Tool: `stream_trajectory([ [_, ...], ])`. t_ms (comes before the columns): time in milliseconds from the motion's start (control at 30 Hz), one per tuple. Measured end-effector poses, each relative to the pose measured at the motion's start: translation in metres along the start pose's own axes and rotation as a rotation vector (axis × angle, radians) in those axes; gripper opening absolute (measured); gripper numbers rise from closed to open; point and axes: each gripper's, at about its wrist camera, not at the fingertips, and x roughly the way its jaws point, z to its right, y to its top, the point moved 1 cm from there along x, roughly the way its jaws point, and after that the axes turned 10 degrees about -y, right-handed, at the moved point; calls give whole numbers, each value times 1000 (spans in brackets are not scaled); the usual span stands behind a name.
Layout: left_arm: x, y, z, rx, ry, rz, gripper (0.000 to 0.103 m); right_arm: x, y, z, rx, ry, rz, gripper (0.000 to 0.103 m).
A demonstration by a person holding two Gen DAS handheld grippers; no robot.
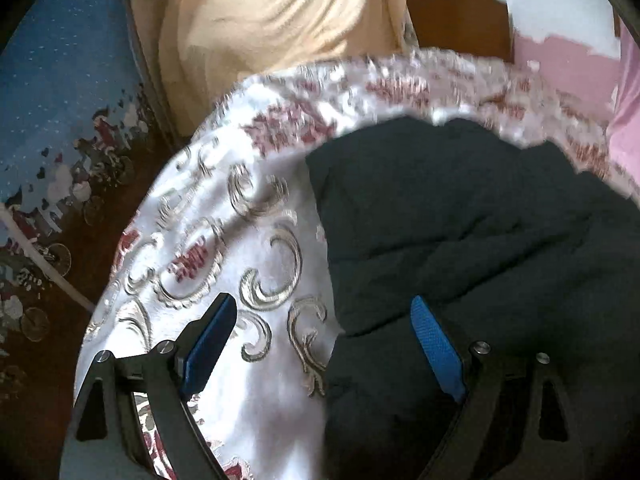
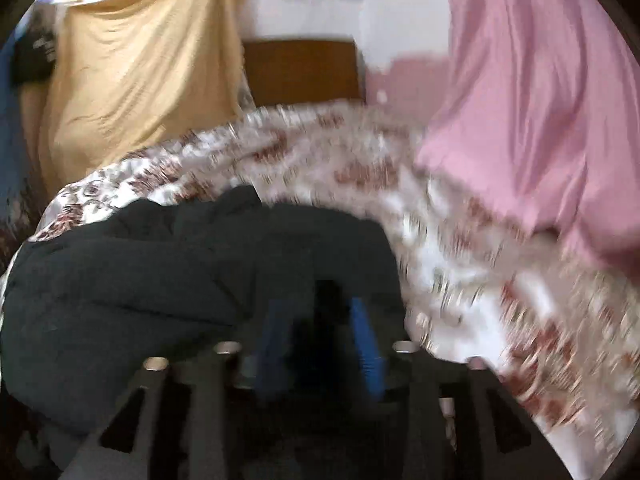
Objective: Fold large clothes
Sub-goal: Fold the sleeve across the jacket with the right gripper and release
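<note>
Fig: step = mid-fold, re-grip | dark garment bunched on patterned bedspread | L gripper jaws wide, empty, at garment's edge | R gripper jaws parted over garment, nothing pinched | next: you pinch garment's edge w/ both

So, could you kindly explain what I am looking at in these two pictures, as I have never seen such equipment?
There is no robot here: a person holds a two-finger gripper in each hand, and each gripper carries a wide-angle camera looking along its fingers. One picture comes from the left gripper, the other from the right gripper; the blue strips are their finger pads. On the white bedspread with red and silver patterns lies a dark garment, the thing to be folded. Behind hang a yellow cloth and a pink cloth. The left gripper is open over the garment's edge, holding nothing. The right picture is blurred; its pads stand apart over the garment, and I cannot tell whether they grip it.
</note>
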Motion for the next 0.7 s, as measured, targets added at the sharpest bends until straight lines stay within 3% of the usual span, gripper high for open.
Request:
stream_trajectory([
  [100, -19, 7, 10, -18, -110, 63, 85, -19, 8, -24, -80, 134, 45, 61],
  [167, -18, 11, 22, 21, -115, 59, 86, -16, 8, -45, -135, 239, 5, 61],
  [300, 13, 9, 39, 118, -6, -3, 87, 16, -3, -72, -235, 209, -78, 60],
  [433, 37, 5, 23, 20, -46, -13, 102, 58, -14, -68, -181, 226, -174, 64],
  [533, 48, 2, 15, -37, -92, -20, 102, 75, -19, -70, -181, 231, -190, 70],
  [700, 53, 1, 13, -58, -96, -19, 102, 89, -29, -75, -187, 245, -205, 71],
])
